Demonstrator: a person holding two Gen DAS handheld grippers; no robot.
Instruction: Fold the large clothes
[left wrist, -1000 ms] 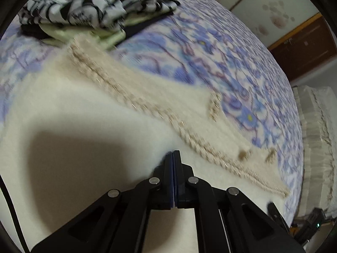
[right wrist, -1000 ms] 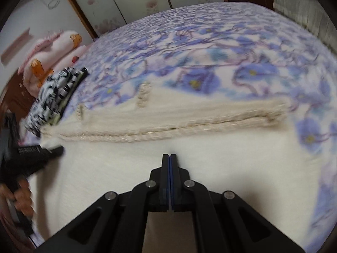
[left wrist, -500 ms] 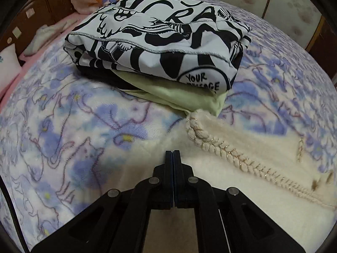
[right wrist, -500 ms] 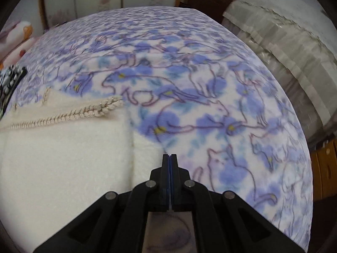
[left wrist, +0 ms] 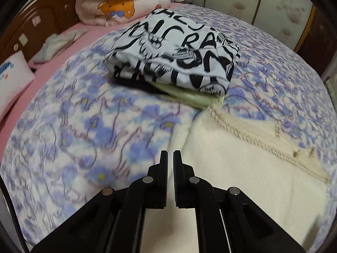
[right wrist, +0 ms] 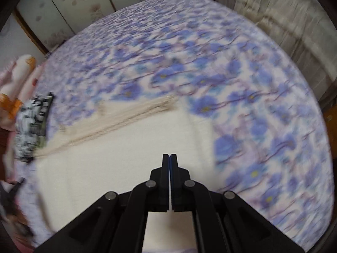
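**Q:** On the bed, where does the cream garment lie, and how do the grippers stand?

**A:** Spread flat on the floral blanket, its braided edge towards the far side; one corner lies just beside the folded stack, whose striped top piece sits nearer the headboard end. Left gripper: fingers a narrow slit apart, nothing between them; right gripper: fingers pressed together, empty; both hang above the cloth, not touching it.

**Q:** What could go wrong from here?

**A:** Probably the fold is laid but unchecked; if so, a gripper brushing the fleece could drag the top layer and skew the edges; the corner nearest the stack could catch the green piece beneath it; a pinch taken too shallow might lift one layer only, undoing the fold. The right view is blurred, so the garment's near edge cannot be judged.
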